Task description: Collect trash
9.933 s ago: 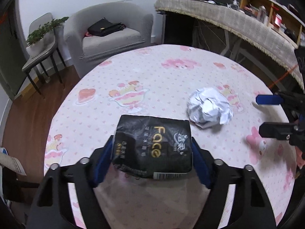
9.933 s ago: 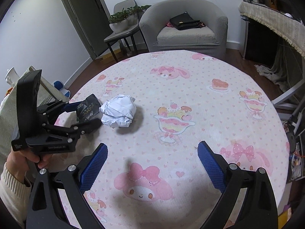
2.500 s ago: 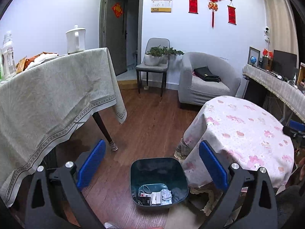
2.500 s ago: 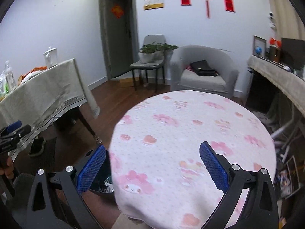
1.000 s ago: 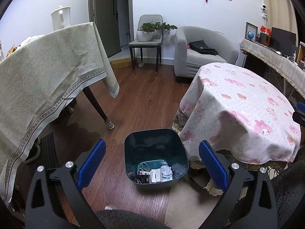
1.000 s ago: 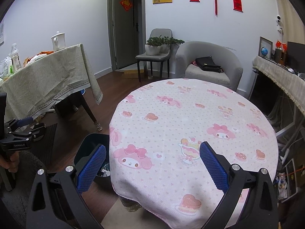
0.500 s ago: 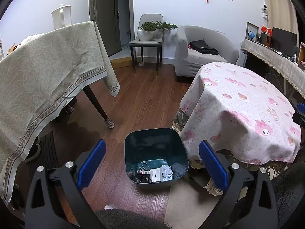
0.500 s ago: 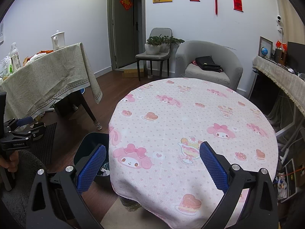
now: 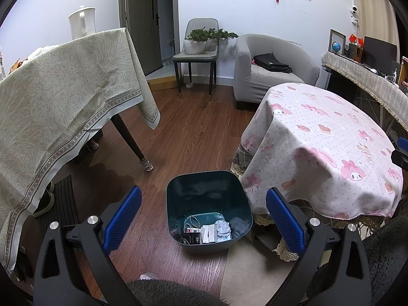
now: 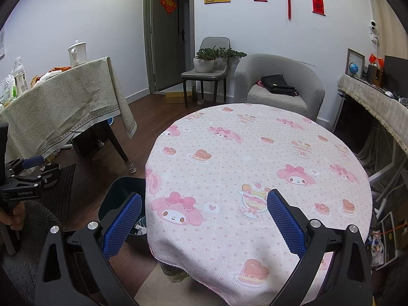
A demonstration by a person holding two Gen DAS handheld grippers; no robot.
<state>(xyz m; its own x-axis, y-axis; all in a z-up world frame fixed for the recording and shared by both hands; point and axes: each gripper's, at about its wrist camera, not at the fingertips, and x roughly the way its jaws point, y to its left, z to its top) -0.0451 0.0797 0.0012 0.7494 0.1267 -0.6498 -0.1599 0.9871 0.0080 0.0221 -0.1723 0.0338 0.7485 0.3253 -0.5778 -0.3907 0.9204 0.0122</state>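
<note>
A dark teal trash bin stands on the wood floor beside the round table. Inside it lie a crumpled white paper ball, a black packet and other scraps. My left gripper hangs above the bin, open and empty. My right gripper is open and empty over the front of the round table with the pink cartoon cloth. The bin shows partly at that table's left edge. The left gripper also shows at the far left of the right wrist view.
A table with a beige cloth and a white kettle stands left. A grey armchair with a black bag, and a chair with potted plants, stand by the back wall. A long covered shelf runs along the right.
In the last second almost nothing moved; both grippers stay open. Earlier the left gripper held the black packet over the table, and the paper ball lay there; both now lie in the bin.
</note>
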